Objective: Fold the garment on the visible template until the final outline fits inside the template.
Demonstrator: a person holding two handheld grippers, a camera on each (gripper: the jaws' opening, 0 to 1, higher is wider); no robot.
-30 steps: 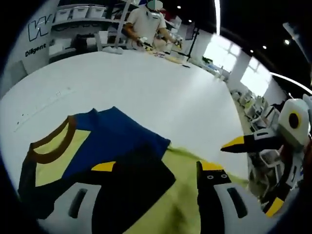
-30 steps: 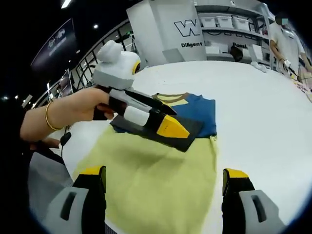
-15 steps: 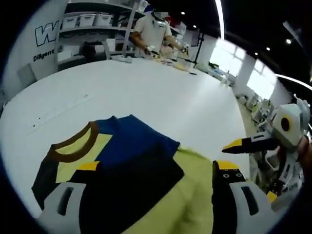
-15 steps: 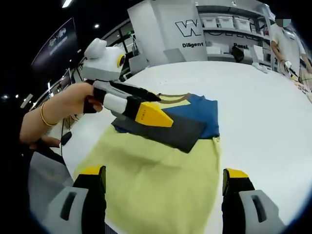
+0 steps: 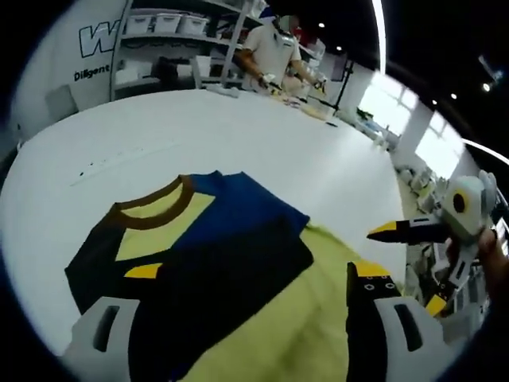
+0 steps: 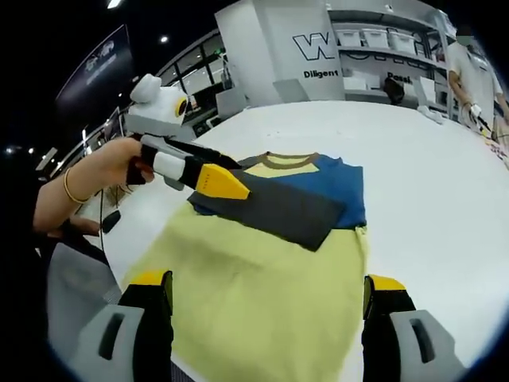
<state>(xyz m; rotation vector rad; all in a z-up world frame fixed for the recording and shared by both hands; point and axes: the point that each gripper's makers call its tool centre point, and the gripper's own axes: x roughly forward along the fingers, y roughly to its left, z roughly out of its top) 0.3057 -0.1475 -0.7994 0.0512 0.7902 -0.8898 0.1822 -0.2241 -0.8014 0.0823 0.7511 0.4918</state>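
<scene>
Over the last second the left gripper had drawn back from above the garment toward its collar-side edge, yellow-tipped fingers closed together and holding nothing. The garment lay flat on the white desk, dark sleeve folded across the yellow body. The right gripper hovered over the hem, fingers spread apart and empty.

The left gripper, held in a hand with a bracelet at the wrist, points toward three o'clock, jaws closed to a point. The right gripper has its jaws spread wide apart, empty, rising from six o'clock.
</scene>
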